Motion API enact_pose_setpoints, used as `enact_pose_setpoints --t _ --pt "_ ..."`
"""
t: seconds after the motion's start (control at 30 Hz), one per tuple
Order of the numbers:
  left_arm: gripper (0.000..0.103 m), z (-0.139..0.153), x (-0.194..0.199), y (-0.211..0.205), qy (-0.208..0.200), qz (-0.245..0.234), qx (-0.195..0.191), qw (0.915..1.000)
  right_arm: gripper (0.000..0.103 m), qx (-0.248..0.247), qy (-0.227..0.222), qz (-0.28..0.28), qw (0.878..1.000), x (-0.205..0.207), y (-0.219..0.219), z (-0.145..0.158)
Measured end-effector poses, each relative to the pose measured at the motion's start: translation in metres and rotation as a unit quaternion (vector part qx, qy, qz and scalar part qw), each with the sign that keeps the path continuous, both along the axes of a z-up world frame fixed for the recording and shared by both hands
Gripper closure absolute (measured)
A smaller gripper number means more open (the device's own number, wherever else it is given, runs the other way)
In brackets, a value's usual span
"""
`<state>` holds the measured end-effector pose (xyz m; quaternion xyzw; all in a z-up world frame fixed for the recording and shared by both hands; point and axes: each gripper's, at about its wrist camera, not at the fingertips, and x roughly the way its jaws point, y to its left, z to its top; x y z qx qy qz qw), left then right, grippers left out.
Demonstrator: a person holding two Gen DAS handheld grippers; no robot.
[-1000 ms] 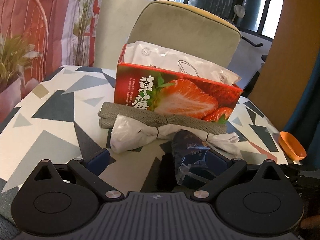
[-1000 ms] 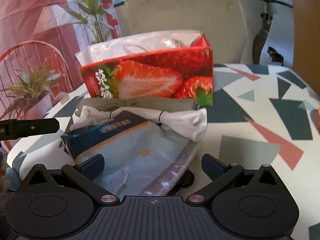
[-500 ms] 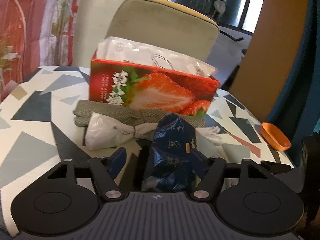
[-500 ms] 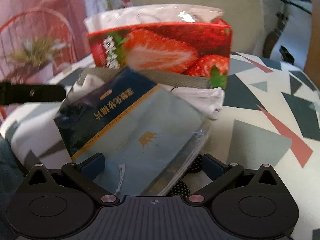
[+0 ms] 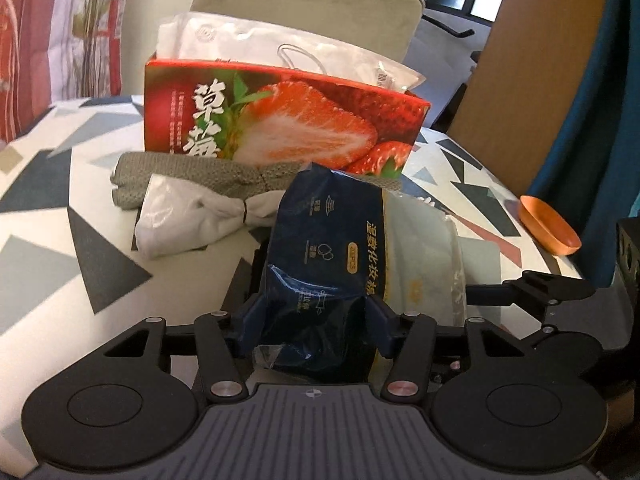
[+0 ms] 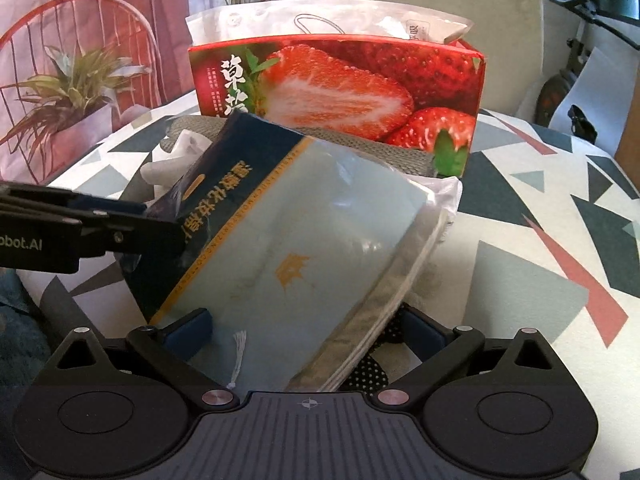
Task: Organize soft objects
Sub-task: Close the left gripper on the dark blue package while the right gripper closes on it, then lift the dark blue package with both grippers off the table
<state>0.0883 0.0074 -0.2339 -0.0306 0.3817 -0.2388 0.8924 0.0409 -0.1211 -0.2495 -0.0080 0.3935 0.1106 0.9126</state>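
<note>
Cotton-pad packet sits between the closing left tongs, pads touching its dark end; right tongs grasp its pale end, strawberry box at twelve o'clock.

Table has that triangle-print cloth; strawberry box sits on it, grey knit roll and white tied bundle right in front.

The blue pack hides most of the white cloth bundle and grey knit roll; the strawberry box conceals its white bag's lower part.
</note>
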Motion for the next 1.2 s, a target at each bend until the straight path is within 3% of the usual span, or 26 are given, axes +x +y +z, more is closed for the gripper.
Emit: enact_pose_setpoints --t 0.27,0.6,0.9,1.2 --pt "0.048 -0.005 0.002 0.000 0.016 -0.002 -0.004 0.9999 0.018 0.033 -0.049 -0.023 0.998 -0.006 -0.016 0.015" --pt "0.041 -0.013 0.008 0.007 0.042 0.007 -0.022 0.9989 0.021 0.046 -0.022 -0.028 0.998 0.000 -0.018 0.006" --pt "0.038 -0.018 0.012 0.011 0.057 0.014 -0.033 0.9977 0.025 0.072 -0.068 -0.007 0.995 -0.010 -0.018 0.019" --pt "0.039 -0.018 0.012 0.009 0.054 0.011 -0.030 0.9980 0.067 0.074 -0.053 -0.015 0.996 -0.006 -0.019 0.017"
